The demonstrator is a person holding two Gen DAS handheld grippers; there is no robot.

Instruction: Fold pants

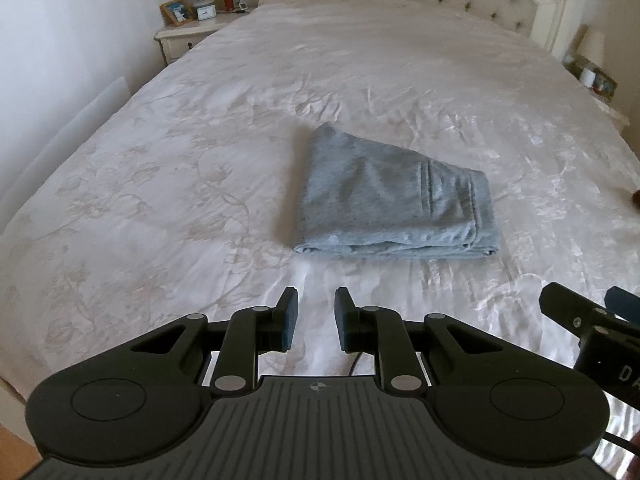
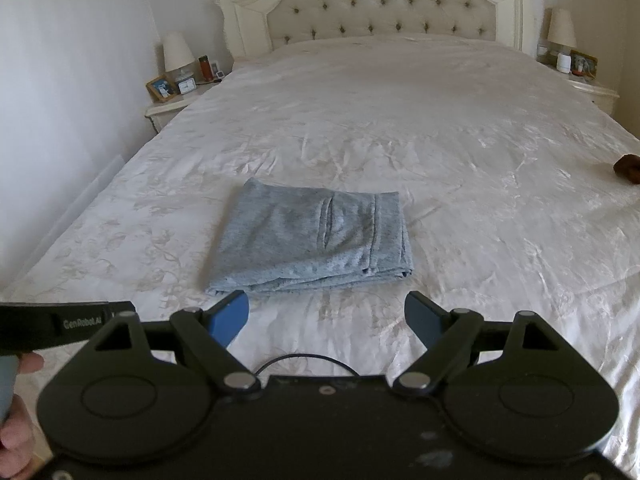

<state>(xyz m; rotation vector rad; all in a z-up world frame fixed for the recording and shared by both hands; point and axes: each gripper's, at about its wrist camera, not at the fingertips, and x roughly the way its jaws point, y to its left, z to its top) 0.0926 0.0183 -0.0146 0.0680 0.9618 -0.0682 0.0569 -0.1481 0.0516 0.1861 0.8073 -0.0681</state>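
Note:
The grey pants (image 1: pixel 394 200) lie folded into a compact stack on the white bedspread (image 1: pixel 180 184). They also show in the right wrist view (image 2: pixel 316 236), with a pocket seam on top. My left gripper (image 1: pixel 316 318) is open with a narrow gap, empty, held above the bed just short of the pants' near edge. My right gripper (image 2: pixel 326 322) is wide open and empty, also just short of the near edge. The right gripper's side shows in the left wrist view (image 1: pixel 592 320).
A tufted headboard (image 2: pixel 380 4) stands at the far end. Nightstands with lamps and photo frames flank the bed, one on the left (image 2: pixel 176 92) and one on the right (image 2: pixel 580 76). A small brown object (image 2: pixel 628 168) lies at the bed's right edge. A white wall runs along the left.

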